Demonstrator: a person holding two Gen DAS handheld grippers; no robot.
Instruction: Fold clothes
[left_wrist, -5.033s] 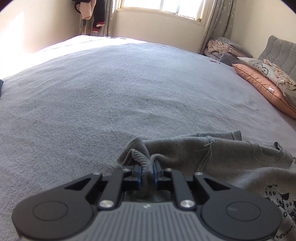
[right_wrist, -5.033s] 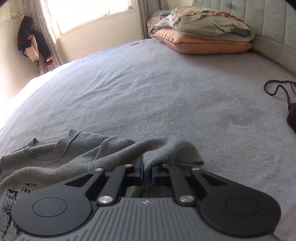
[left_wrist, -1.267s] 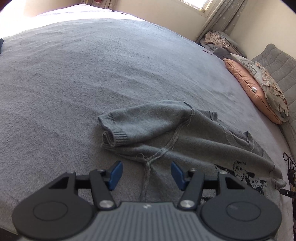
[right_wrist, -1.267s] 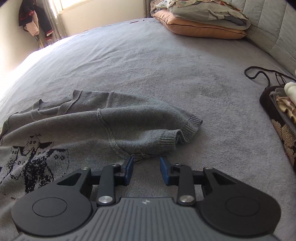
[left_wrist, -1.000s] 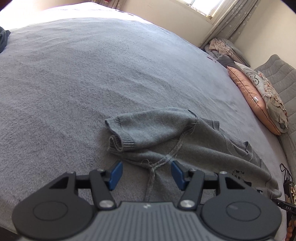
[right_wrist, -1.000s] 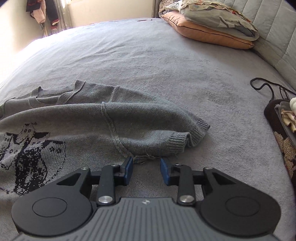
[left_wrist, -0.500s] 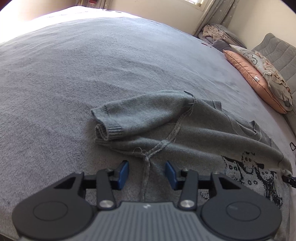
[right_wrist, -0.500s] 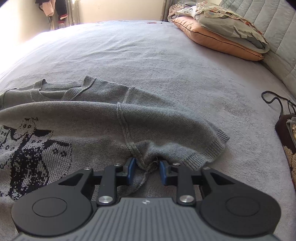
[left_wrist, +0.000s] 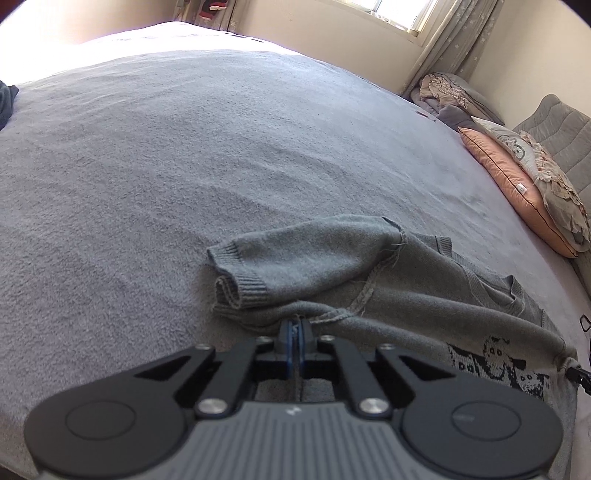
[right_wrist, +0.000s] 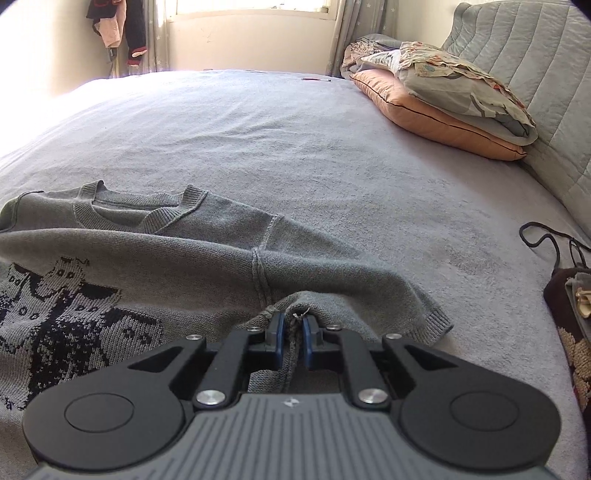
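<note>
— Sweater (left_wrist: 406, 295) (right_wrist: 207, 254): where is it?
— Spread flat on the grey bed (left_wrist: 184, 166), sleeves folded inward, cat pattern showing.
— And the grippers?
— The left gripper (left_wrist: 294, 332) has just closed, pinching the underarm seam; the right gripper (right_wrist: 291, 328) has been closing and pinches the other seam. Pillows (right_wrist: 436, 107) lie well apart.

one sweater (right_wrist: 207, 254), two tongs (left_wrist: 294, 341) (right_wrist: 291, 341), two pillows (right_wrist: 436, 110)

A grey bed (right_wrist: 295, 155) carries a grey sweater (right_wrist: 184, 258), stacked pillows (right_wrist: 443, 99) and a dark bag (right_wrist: 569, 314).
</note>
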